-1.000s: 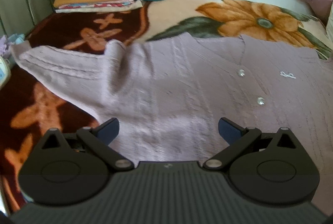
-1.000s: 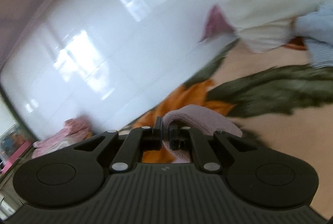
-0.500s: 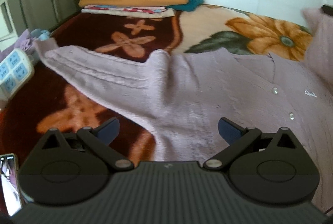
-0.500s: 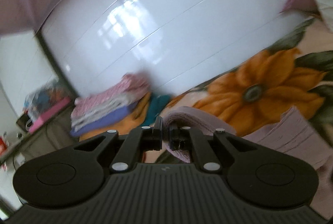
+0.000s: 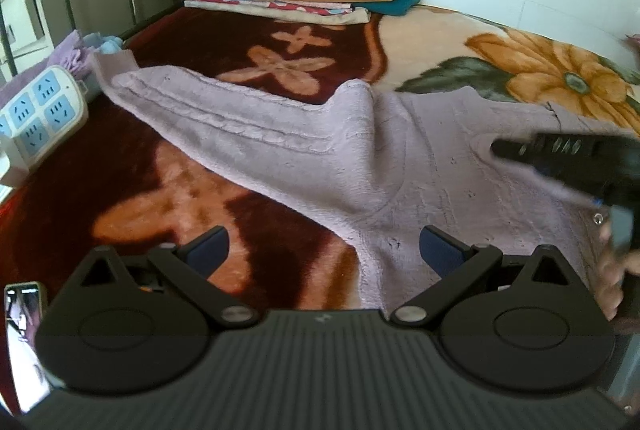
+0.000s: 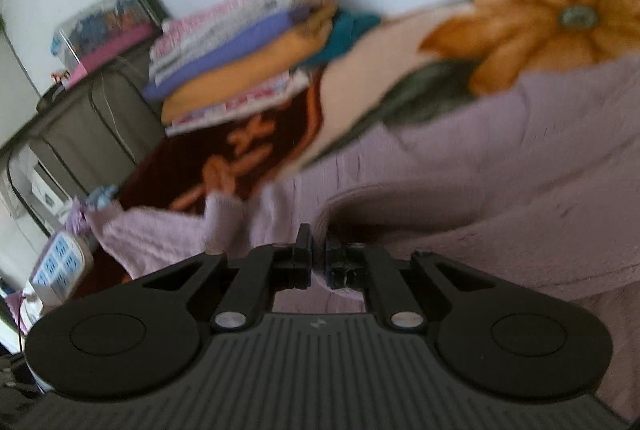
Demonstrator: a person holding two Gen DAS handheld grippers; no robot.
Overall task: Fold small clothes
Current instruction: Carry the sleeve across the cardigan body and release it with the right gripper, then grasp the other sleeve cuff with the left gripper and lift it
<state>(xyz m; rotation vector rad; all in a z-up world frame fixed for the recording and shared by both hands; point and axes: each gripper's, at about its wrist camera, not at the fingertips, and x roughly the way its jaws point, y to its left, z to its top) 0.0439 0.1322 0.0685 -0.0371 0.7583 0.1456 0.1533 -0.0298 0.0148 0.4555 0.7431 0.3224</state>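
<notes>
Right gripper [image 6: 319, 254] carried sleeve [image 6: 460, 198] across cardigan [image 5: 440, 170]

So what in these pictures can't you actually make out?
- Left wrist view: the lilac knitted sweater's right side is covered by the right gripper, blurred by motion, and cut by the edge.
- Left wrist view: the phone screen is cropped at the frame edge, its image unreadable.
- Right wrist view: the stack of folded clothes is smeared; patterns unclear.
- Right wrist view: which part of the sweater the shut fingers pinch is hidden.
</notes>
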